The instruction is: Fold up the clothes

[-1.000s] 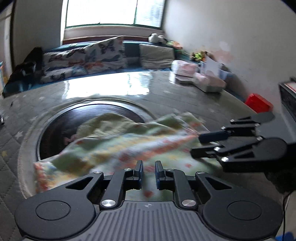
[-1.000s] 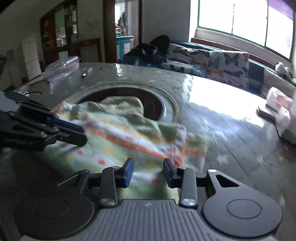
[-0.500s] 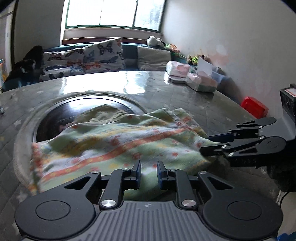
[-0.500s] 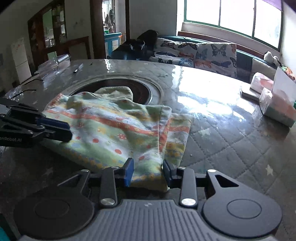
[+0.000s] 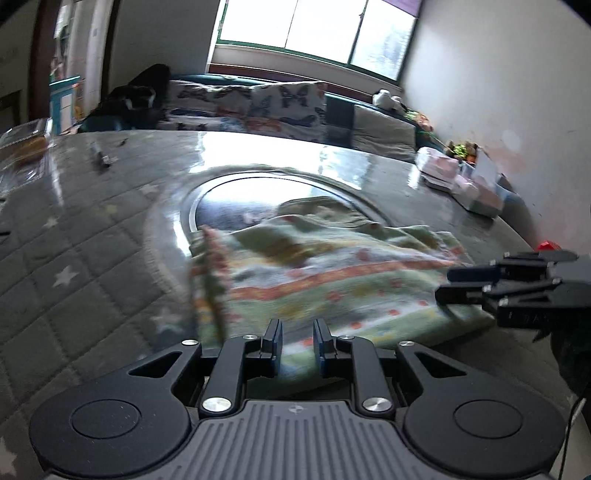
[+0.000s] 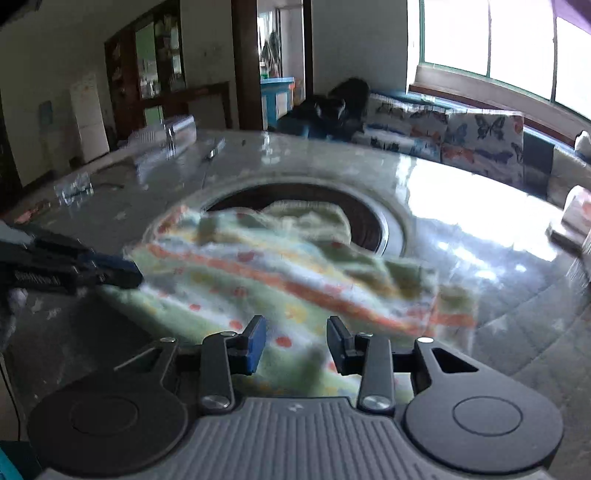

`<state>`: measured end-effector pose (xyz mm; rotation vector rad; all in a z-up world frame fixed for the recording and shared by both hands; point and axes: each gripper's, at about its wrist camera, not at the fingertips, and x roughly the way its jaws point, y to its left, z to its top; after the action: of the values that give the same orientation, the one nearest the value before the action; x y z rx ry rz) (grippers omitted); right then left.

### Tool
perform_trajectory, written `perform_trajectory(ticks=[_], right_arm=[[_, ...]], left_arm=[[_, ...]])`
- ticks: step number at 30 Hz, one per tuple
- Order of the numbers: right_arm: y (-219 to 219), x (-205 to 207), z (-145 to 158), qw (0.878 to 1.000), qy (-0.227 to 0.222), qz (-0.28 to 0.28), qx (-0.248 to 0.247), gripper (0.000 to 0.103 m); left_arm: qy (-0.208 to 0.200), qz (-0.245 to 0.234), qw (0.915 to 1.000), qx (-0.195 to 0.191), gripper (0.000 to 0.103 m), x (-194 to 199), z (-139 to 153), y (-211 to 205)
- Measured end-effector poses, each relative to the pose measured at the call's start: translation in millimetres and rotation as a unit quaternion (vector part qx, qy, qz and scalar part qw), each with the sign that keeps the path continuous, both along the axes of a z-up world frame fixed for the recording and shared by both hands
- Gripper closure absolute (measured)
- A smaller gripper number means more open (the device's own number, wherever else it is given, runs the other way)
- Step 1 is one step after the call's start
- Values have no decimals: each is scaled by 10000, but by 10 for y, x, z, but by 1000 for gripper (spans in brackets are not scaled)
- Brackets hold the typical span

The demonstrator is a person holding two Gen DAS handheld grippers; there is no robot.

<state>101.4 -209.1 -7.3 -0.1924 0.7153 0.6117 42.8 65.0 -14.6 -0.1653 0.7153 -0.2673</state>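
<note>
Left wrist view sits low behind the left gripper (image 5: 295, 338), close over the near edge of the round table (image 5: 92, 258), facing across it toward the window (image 5: 314, 26) and butterfly cushions (image 5: 280, 103). Right wrist view sits equally low behind the right gripper (image 6: 295, 341), angled further left toward the doorway (image 6: 280, 55) and cabinets (image 6: 155, 62). Both share the patterned cloth (image 5: 332, 280) (image 6: 280, 280), the table's dark round inset (image 5: 240, 210) (image 6: 362, 218), the cushions (image 6: 480, 136), and each other's gripper at the frame edge.

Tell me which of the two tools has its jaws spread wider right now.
The right tool: the gap between its fingers is clearly wider than the left tool's. Both stand over the near edge of the cloth.
</note>
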Motion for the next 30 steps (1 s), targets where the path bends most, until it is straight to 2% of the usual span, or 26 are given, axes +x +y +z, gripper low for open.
perform_trajectory(ticks=[4, 10, 17, 20, 23, 27, 30], right_arm=[[-38, 29, 40, 10000, 16, 17, -31, 64], [-88, 358, 131, 9994, -175, -306, -20, 64], [-156, 841, -41, 9971, -40, -753, -41, 64], [-189, 884, -89, 9966, 6, -827, 21, 64], [-190, 856, -64, 9966, -30, -821, 24, 64], [-119, 798, -22, 9976, -82, -674, 94, 64], [-26, 749, 4, 9985, -69, -502, 197, 64]], left_arm=[[22, 115, 9999, 77, 83, 16, 46, 84], [-105, 134, 9997, 199, 82, 267, 164, 58], [51, 167, 9991, 397, 82, 738, 95, -42], [162, 225, 9981, 544, 82, 885, 7, -60], [150, 241, 9989, 375, 82, 885, 59, -77], [-142, -21, 9993, 348, 82, 890, 212, -263], [-39, -68, 9991, 423, 82, 1016, 155, -354]])
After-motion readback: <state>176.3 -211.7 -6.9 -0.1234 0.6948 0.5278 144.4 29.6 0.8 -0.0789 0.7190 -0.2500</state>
